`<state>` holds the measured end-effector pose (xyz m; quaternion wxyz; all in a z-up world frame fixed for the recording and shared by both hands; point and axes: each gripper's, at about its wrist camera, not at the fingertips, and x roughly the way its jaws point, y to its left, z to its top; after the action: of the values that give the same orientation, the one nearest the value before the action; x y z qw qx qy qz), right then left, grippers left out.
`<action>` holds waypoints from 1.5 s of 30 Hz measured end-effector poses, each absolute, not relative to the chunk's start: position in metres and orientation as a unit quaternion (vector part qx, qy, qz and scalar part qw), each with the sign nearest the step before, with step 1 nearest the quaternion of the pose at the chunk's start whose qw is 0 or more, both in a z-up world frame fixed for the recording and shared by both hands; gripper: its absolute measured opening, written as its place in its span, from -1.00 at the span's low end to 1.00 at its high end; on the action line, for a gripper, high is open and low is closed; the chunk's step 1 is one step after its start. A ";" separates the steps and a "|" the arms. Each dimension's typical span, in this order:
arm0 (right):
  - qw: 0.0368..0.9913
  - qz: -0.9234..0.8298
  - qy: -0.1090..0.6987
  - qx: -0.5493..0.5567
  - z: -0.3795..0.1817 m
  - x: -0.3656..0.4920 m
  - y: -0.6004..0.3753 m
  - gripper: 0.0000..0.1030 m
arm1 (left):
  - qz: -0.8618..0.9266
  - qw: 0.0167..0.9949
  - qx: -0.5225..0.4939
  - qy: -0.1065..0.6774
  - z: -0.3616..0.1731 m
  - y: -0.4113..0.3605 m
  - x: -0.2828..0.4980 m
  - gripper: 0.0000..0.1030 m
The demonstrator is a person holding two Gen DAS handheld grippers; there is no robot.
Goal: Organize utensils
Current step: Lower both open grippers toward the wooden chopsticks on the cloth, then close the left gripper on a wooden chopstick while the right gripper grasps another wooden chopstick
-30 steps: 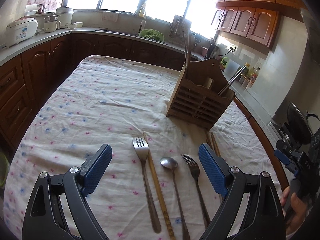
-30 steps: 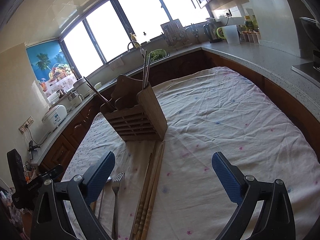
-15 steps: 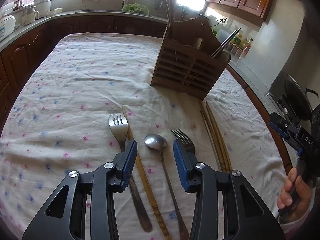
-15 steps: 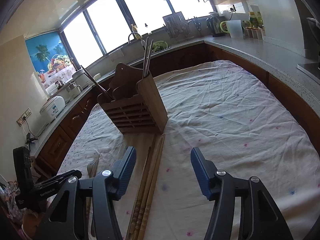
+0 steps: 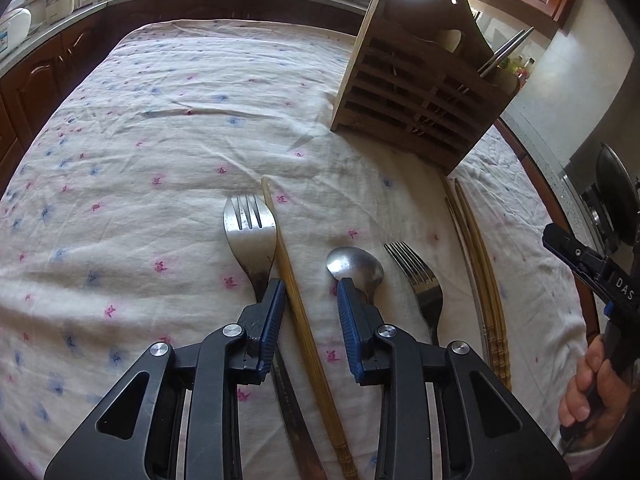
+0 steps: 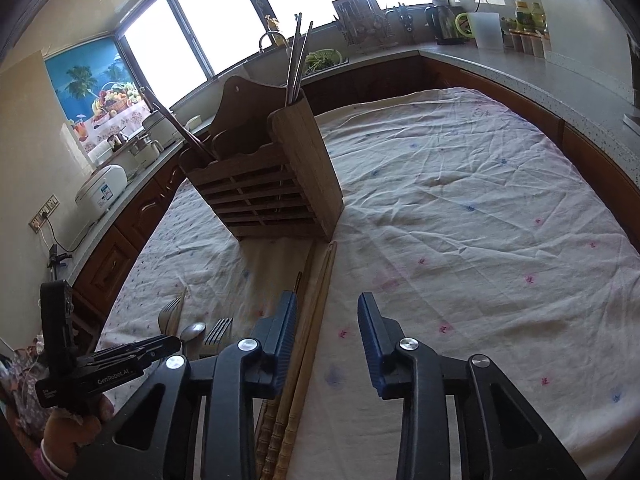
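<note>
My left gripper is low over the tablecloth, its jaws partly closed around a single wooden chopstick without gripping it. A large fork lies left of it; a spoon and a smaller fork lie to the right. A bundle of chopsticks lies further right. The wooden utensil holder stands behind, with metal chopsticks in it. My right gripper is partly closed and empty, just right of the chopstick bundle, in front of the holder.
The table has a floral cloth. Dark wood cabinets and a counter with a rice cooker, kettle and jars run around the table. A pan sits at the far right. The person's hand holds the right gripper.
Both grippers have narrowed from wide open. My left gripper has come down and forward over the single chopstick. My right gripper has moved closer to the chopstick bundle.
</note>
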<state>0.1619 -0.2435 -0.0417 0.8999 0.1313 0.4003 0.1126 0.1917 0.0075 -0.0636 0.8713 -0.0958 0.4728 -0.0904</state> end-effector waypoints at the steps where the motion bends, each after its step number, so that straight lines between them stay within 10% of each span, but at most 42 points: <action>1: 0.898 0.113 0.406 0.127 -0.045 0.166 -0.241 -0.45 | -0.090 0.871 -0.095 0.473 -0.064 0.007 0.194 -0.48; 45: 0.874 0.116 0.470 0.038 -0.089 0.243 -0.208 -0.88 | -0.095 0.878 0.016 0.468 -0.067 -0.025 0.249 -0.74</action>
<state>0.2434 -0.2081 -0.0893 0.8740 0.0377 0.4703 0.1163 0.2493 -0.0254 -0.0675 0.8782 0.0164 0.4685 -0.0955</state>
